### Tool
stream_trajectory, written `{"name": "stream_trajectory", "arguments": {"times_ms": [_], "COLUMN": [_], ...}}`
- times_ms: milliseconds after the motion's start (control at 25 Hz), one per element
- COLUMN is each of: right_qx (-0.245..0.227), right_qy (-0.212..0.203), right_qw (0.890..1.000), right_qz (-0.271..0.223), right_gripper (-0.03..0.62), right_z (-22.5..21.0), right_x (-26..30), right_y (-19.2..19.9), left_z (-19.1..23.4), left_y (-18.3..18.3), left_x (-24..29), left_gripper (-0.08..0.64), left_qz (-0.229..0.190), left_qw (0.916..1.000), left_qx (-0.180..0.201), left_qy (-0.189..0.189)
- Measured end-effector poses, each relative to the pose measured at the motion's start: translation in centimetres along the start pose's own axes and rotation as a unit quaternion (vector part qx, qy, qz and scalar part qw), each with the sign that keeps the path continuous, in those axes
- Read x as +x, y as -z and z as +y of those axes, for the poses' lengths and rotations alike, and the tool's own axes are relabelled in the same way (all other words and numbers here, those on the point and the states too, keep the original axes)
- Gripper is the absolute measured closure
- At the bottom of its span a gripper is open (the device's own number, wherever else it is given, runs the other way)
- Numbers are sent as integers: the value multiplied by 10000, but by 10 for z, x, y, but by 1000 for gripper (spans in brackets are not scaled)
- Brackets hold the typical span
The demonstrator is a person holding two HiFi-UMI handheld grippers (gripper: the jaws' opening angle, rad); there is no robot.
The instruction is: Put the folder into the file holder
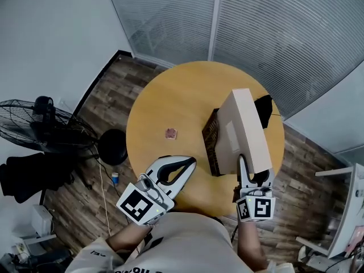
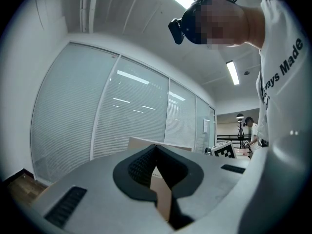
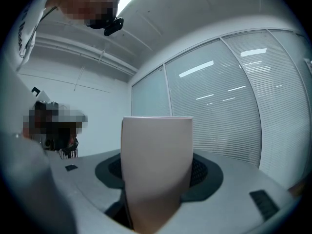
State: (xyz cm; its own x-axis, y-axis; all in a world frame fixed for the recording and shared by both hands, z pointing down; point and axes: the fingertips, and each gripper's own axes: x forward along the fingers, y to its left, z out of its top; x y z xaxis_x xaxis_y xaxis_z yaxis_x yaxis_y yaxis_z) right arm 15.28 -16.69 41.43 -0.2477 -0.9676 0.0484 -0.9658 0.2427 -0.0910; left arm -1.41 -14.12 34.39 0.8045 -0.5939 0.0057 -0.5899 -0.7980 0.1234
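Now the right gripper [image 1: 245, 175] clamps a plain beige folder [image 1: 244, 127], left gripper [image 1: 190, 162] closed empty.

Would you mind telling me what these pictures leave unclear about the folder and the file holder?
file holder: head view, mostly hidden behind the folder; its slots cannot be seen.
folder's lower edge: head view, hidden by the folder itself and the right gripper; whether it has entered the file holder is unclear.
small reddish thing on the table: head view, too small to identify.
black object: head view, partly behind the folder.
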Motion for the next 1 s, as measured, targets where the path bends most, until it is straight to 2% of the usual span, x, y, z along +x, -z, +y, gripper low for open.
{"name": "stream_trajectory", "arguments": {"times_ms": [1000], "right_qx": [114], "right_qy": [55], "right_qw": [9998], "right_qz": [170], "right_gripper": [301], "right_z": [-3], "right_x": [11], "right_y": [56], "left_z": [1], "left_y": [3], "left_x": [-6], "left_gripper": [537], "left_qz": [59], "left_qw": [10000], "left_qx": [68], "left_qy": [-38]}}
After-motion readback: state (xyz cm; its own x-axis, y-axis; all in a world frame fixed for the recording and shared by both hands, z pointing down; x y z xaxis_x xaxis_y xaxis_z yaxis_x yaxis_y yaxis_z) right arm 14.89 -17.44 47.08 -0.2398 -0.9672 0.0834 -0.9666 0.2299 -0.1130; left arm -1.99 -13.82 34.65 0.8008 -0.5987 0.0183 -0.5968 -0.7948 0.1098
